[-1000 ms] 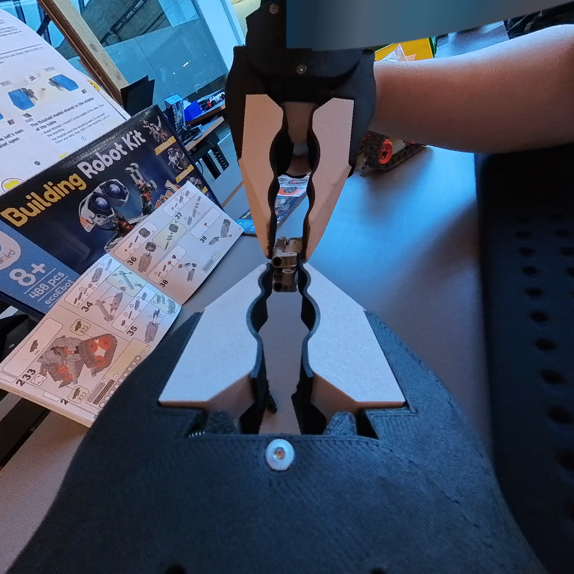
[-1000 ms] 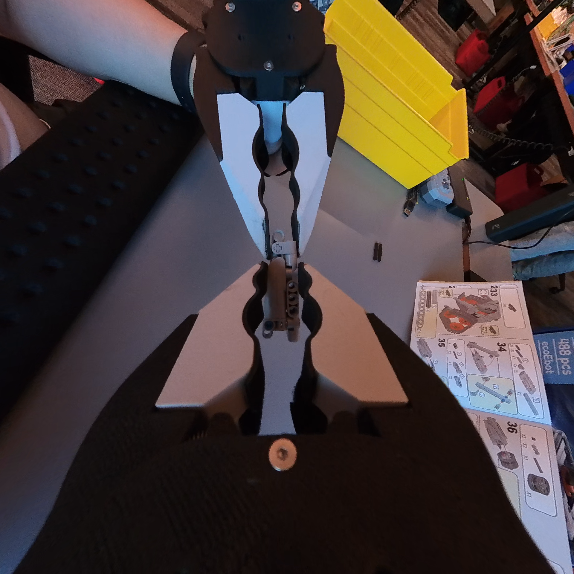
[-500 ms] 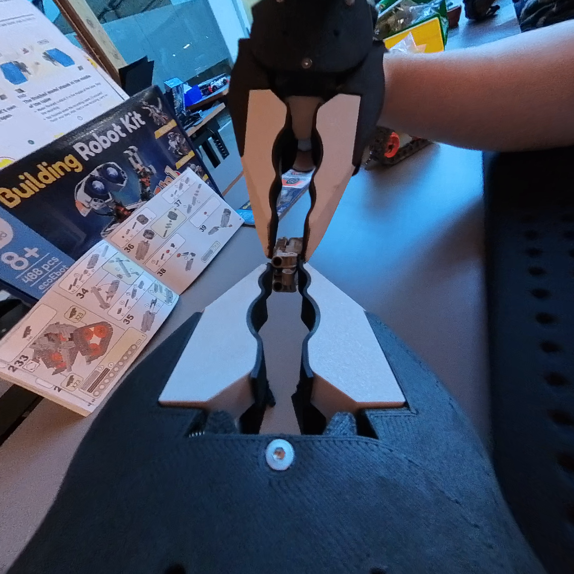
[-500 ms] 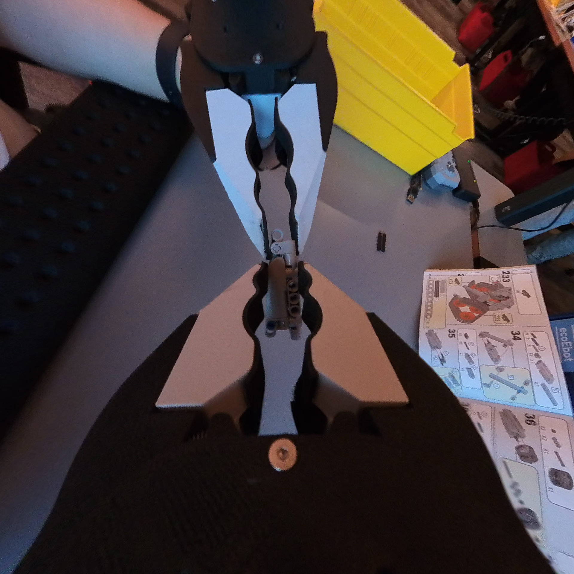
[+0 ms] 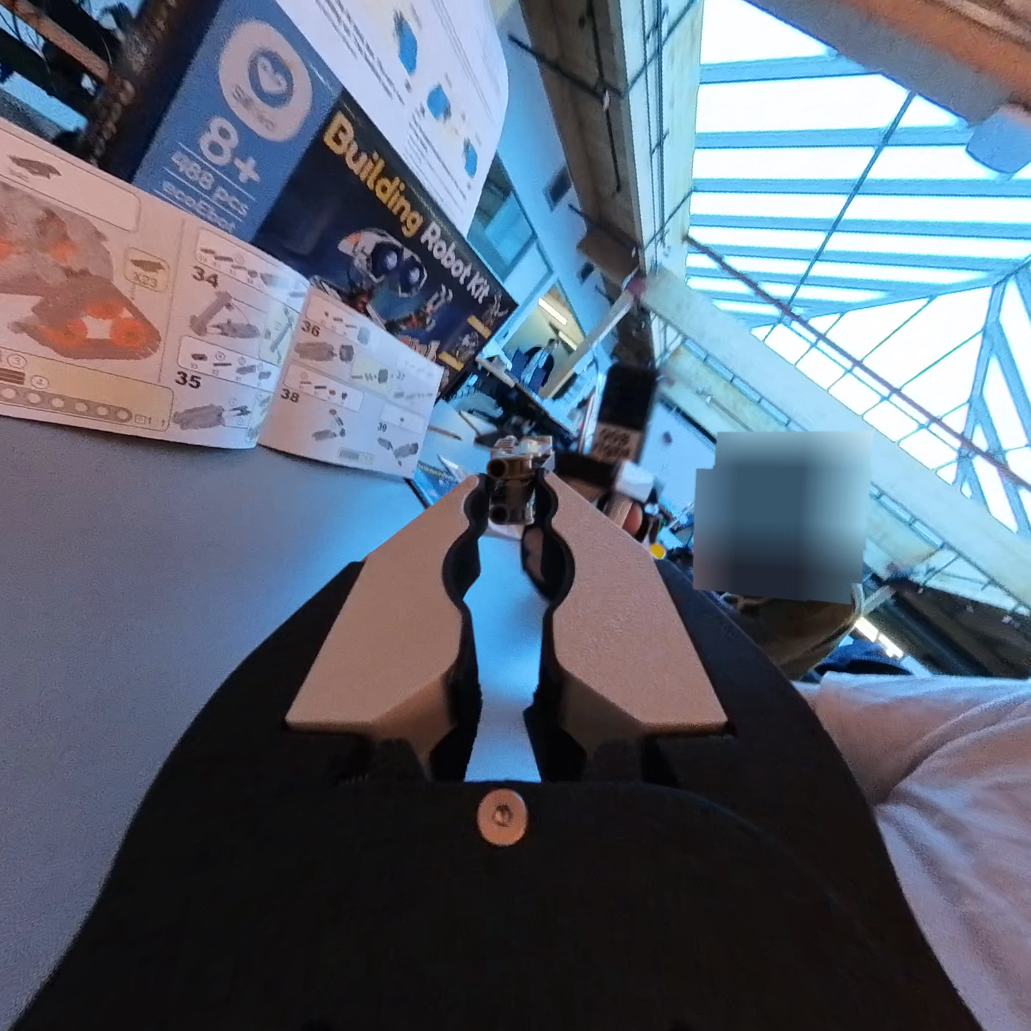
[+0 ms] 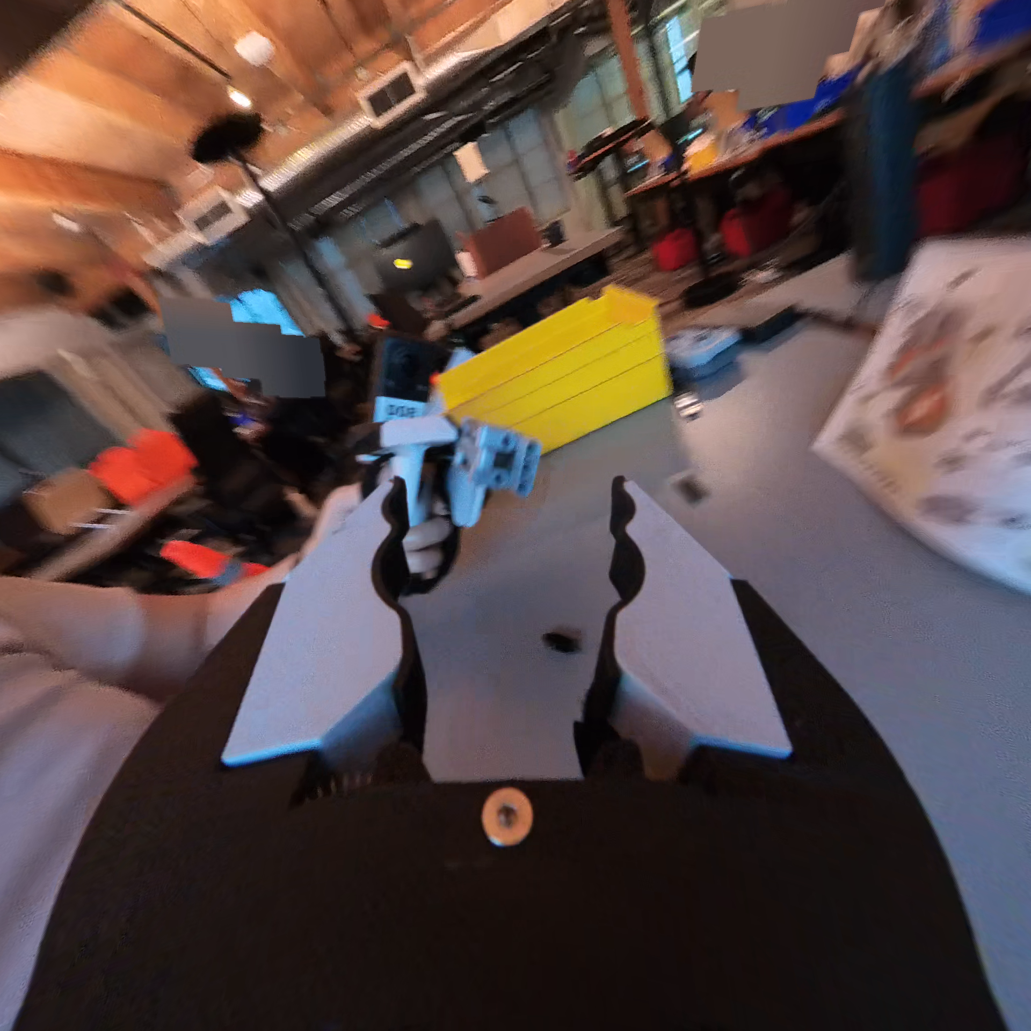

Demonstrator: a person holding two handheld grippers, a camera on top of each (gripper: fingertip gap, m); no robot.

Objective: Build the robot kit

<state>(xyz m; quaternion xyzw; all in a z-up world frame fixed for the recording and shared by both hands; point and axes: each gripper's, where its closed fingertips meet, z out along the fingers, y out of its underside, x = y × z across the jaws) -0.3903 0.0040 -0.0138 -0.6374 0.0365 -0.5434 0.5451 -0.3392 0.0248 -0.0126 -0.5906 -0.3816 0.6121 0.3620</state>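
Note:
My left gripper point(image 5: 511, 481) is shut on a small grey building-block assembly point(image 5: 510, 496), pinched at its fingertips above the grey table point(image 5: 167, 558). My right gripper point(image 6: 505, 482) is open and empty, jaws wide apart. In the right wrist view the left gripper point(image 6: 415, 441), held by a hand point(image 6: 427, 541), shows ahead with the assembly point(image 6: 494, 463) just beyond my left fingertip. A small black piece point(image 6: 560, 641) lies on the table between my right fingers. The right gripper point(image 5: 622, 435) shows farther off in the left wrist view.
An open instruction booklet point(image 5: 195, 335) leans on a dark kit box point(image 5: 346, 212) at the left; it also shows in the right wrist view point(image 6: 948, 446). A yellow bin point(image 6: 558, 374) stands at the table's far side. A sleeve point(image 5: 920, 809) is at the right. The gap from one gripper's tips to the other's is roughly 7 cm. The small black piece point(image 6: 560, 641) is about equally far from each gripper, around 15 cm.
The grippers were tip to tip, both shut on the assembly. The right gripper has opened and pulled away; the left keeps the assembly. Both views have swung up toward the room.

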